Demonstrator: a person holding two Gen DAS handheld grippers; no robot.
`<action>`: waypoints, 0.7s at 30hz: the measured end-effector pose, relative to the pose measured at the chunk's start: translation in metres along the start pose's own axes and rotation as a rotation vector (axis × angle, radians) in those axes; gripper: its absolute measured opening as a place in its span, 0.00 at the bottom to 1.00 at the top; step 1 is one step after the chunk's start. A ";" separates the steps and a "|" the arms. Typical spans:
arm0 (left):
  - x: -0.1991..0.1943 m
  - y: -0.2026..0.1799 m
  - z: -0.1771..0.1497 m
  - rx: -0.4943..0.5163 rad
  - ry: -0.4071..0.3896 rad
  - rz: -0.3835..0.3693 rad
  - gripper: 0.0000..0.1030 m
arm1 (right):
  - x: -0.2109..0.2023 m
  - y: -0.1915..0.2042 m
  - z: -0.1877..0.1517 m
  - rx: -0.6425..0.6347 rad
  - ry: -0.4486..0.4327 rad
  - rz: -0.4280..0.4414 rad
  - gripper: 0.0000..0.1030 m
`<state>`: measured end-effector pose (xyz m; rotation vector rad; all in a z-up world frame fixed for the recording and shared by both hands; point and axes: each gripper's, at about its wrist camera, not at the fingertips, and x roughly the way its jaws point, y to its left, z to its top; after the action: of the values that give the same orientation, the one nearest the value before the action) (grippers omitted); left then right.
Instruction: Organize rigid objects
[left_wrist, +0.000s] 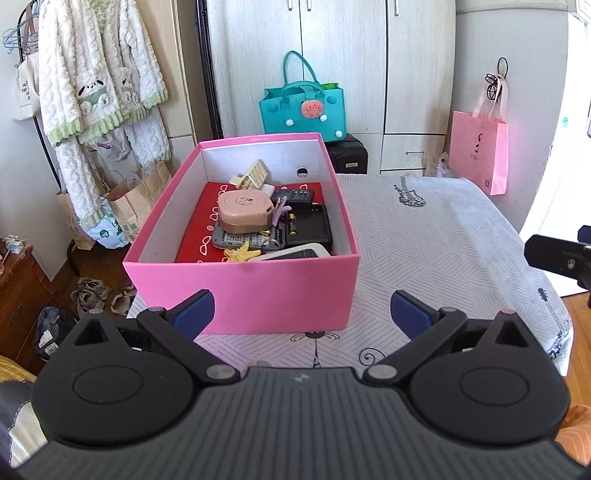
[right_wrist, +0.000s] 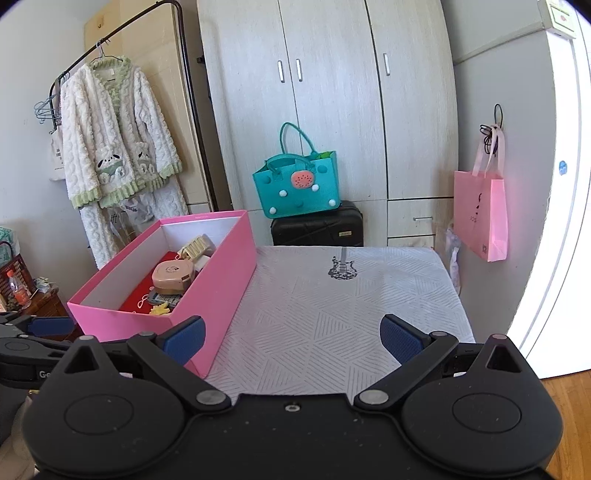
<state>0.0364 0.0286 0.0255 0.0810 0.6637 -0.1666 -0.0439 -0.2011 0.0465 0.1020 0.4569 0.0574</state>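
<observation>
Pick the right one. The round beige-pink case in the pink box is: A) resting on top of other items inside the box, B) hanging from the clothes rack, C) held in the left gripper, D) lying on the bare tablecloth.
A: the beige-pink case rests on other items inside the pink box, and both the left gripper and the right gripper are open and empty.

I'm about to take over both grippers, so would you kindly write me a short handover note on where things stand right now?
Left gripper: jaws open, empty, facing the pink box.
Right gripper: jaws open, empty, over the bare tablecloth, beside the box.
Box sits on the table's left part, holding the small items: a pink case, batteries, a yellow starfish clip and others.
Done: no loose items show on the cloth.
Left: nothing visible; check outside the views.
</observation>
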 end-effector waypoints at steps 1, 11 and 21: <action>0.000 0.000 0.000 -0.001 0.000 -0.002 1.00 | -0.001 -0.001 -0.001 -0.001 -0.002 -0.003 0.99; 0.003 0.004 -0.002 -0.025 0.010 0.012 1.00 | -0.001 -0.005 -0.002 0.007 -0.015 -0.025 0.99; 0.006 0.012 -0.001 -0.051 0.012 0.033 1.00 | -0.001 -0.002 -0.002 -0.010 -0.027 -0.036 0.99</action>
<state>0.0423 0.0395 0.0218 0.0436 0.6783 -0.1170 -0.0457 -0.2034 0.0455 0.0845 0.4317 0.0231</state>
